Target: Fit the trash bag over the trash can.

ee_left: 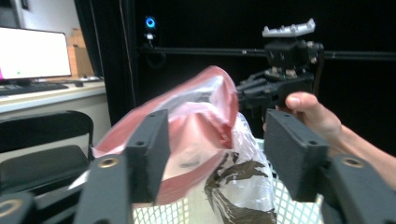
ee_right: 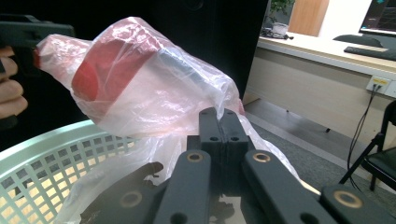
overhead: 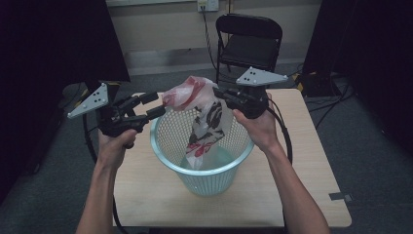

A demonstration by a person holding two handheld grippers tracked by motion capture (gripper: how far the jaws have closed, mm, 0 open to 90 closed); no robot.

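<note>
The left gripper (overhead: 155, 105) is held with jaws apart just beside the plastic bag (overhead: 204, 117), whose free edge lies to its right. The bag is draped into the basket (overhead: 204, 175) on the desk (overhead: 311, 161). The right gripper (overhead: 220, 93) is clamped on its other edge.

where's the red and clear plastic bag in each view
High view: red and clear plastic bag at centre, hanging into the pale green mesh basket.
Left gripper view: centre, between the open jaws.
Right gripper view: upper left, pinched by closed jaws.
Shared landmark: the basket.
</note>
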